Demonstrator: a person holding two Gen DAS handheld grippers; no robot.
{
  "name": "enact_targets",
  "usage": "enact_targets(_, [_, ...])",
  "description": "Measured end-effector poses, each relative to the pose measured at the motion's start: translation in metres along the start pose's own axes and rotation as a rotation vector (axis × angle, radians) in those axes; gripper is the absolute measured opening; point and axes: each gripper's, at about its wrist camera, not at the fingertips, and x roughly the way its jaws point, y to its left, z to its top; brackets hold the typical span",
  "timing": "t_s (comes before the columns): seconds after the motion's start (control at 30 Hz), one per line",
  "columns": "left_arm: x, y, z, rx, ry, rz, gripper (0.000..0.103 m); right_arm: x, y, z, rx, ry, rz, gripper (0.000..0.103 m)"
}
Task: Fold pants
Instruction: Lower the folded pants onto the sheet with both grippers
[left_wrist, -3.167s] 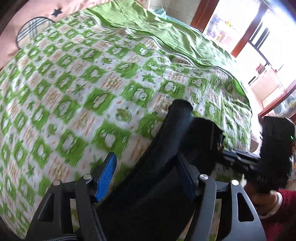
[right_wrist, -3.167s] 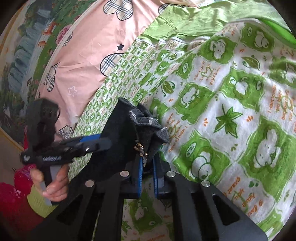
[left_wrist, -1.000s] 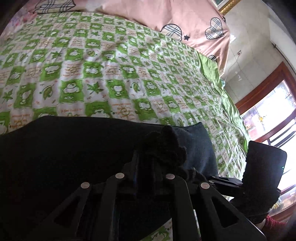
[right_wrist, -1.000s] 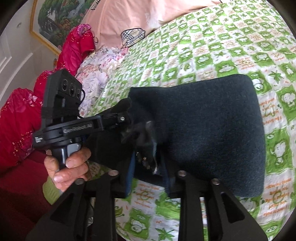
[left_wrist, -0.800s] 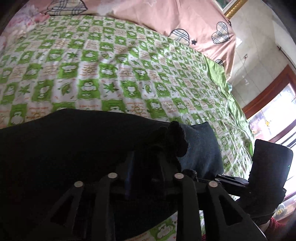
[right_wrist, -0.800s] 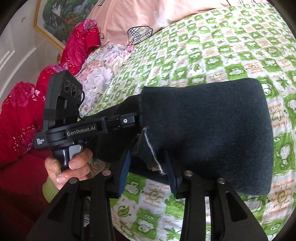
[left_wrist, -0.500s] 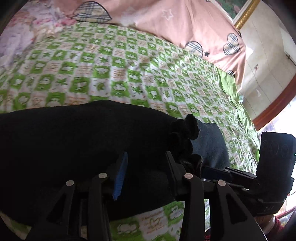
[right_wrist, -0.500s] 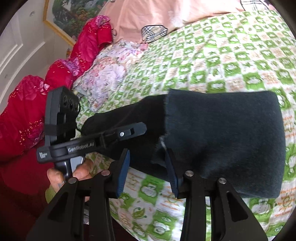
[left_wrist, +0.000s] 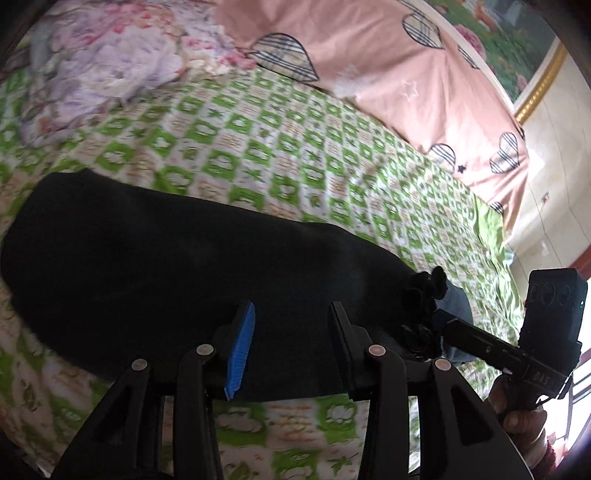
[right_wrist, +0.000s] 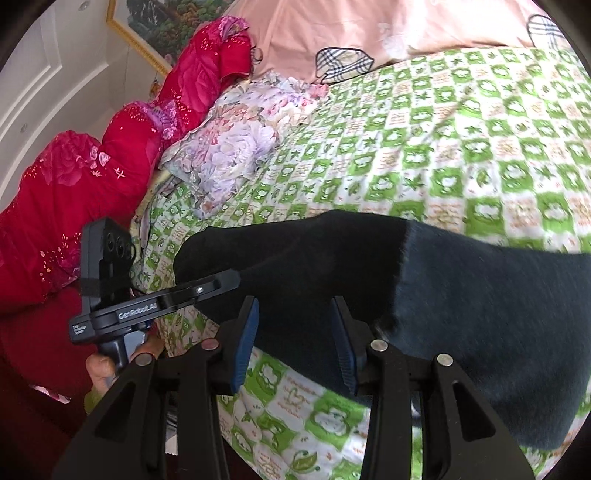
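Observation:
The dark pants (left_wrist: 184, 258) lie folded in a long flat band across the green-and-white bed sheet (left_wrist: 295, 147). Their bunched waist end (left_wrist: 428, 288) rests at the right. My left gripper (left_wrist: 290, 332) hovers open over the near edge of the pants, with nothing pressed between its blue pads. My right gripper (right_wrist: 295, 332) also stands open above the near edge of the pants (right_wrist: 480, 314), and its pads touch no cloth. Each view shows the other gripper in a person's hand: the right gripper (left_wrist: 454, 326) by the waist end, the left gripper (right_wrist: 207, 290) near the left end.
A pink quilt with plaid hearts (left_wrist: 369, 66) and a floral pillow (left_wrist: 103, 66) lie at the head of the bed. A red quilt (right_wrist: 92, 166) is heaped beside the bed at the left. The bed's near edge (right_wrist: 192, 354) runs just under the grippers.
Both grippers have let go of the bunched pants end and drawn back. The left jaws went from shut to open. The pants now lie flat on the sheet.

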Motion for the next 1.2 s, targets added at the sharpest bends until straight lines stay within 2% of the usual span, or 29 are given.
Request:
enact_targets(0.13, [-0.019, 0.024, -0.003, -0.05, -0.033, 0.042, 0.042, 0.016, 0.012, 0.012, -0.032, 0.016, 0.017, 0.042])
enact_targets(0.27, [-0.037, 0.047, -0.004, -0.108, -0.069, 0.083, 0.042, 0.037, 0.027, 0.025, -0.078, 0.042, 0.038, 0.048])
enact_targets(0.73, [-0.083, 0.114, -0.008, -0.25, -0.162, 0.187, 0.043, 0.13, 0.074, 0.073, -0.218, 0.173, 0.103, 0.049])
enact_targets(0.8, [-0.087, 0.122, -0.008, -0.261, -0.17, 0.187, 0.046, 0.143, 0.081, 0.079, -0.24, 0.195, 0.111, 0.049])
enact_targets(1.0, [-0.084, 0.142, -0.009, -0.301, -0.14, 0.183, 0.046, 0.188, 0.111, 0.093, -0.344, 0.291, 0.127, 0.05])
enact_targets(1.2, [-0.072, 0.152, -0.012, -0.36, -0.088, 0.109, 0.049, 0.22, 0.129, 0.107, -0.433, 0.371, 0.135, 0.05])
